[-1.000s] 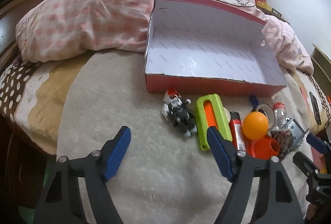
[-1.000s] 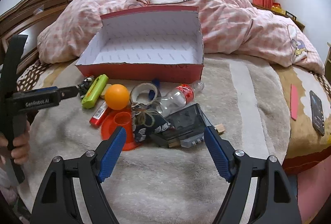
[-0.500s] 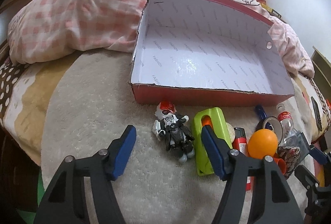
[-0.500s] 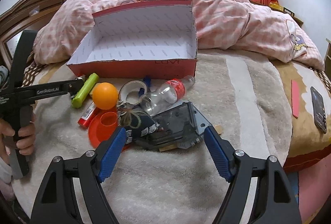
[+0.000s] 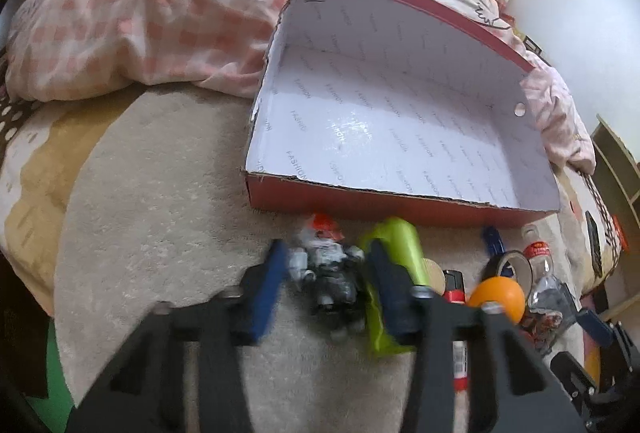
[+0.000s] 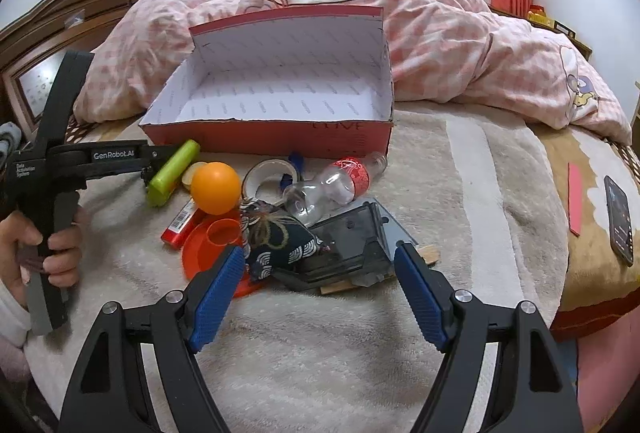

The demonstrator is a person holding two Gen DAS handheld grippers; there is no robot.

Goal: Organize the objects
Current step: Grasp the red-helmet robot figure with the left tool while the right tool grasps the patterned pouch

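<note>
1. My left gripper point(image 5: 326, 283) points down at the beige blanket point(image 5: 168, 201) on the bed, and its jaws have just been closing. They now stand narrow, one on each side of the small toy robot figure point(image 5: 328, 269).
2. I cannot tell whether my pads already press on the figure, because this view is blurred. The figure lies on the blanket between them.
3. The figure sits just in front of the near left corner of the open red shoebox point(image 5: 360, 199), whose white inside has nothing in it.
4. Just right of the figure lies the lime green case point(image 5: 400, 253). My right-hand finger of the left gripper is in front of the case.
5. My right gripper point(image 6: 318, 291) hangs with its jaws wide and nothing between the pads.
6. Ahead of the right gripper, the clutter lies on the blanket in front of the box's near wall: an orange ball point(image 6: 215, 187), a tape roll point(image 6: 269, 175), a clear plastic bottle point(image 6: 328, 185), a red lighter point(image 6: 180, 223), an orange funnel point(image 6: 216, 245), a dark patterned pouch point(image 6: 280, 243) and a smoky clear plastic box point(image 6: 352, 239).
7. A phone point(image 6: 619, 219) and a red strip point(image 6: 575, 199) lie well apart from the pile, near the bed's right edge.
8. The pink checked quilt point(image 6: 460, 45) is heaped behind the shoebox.
</note>
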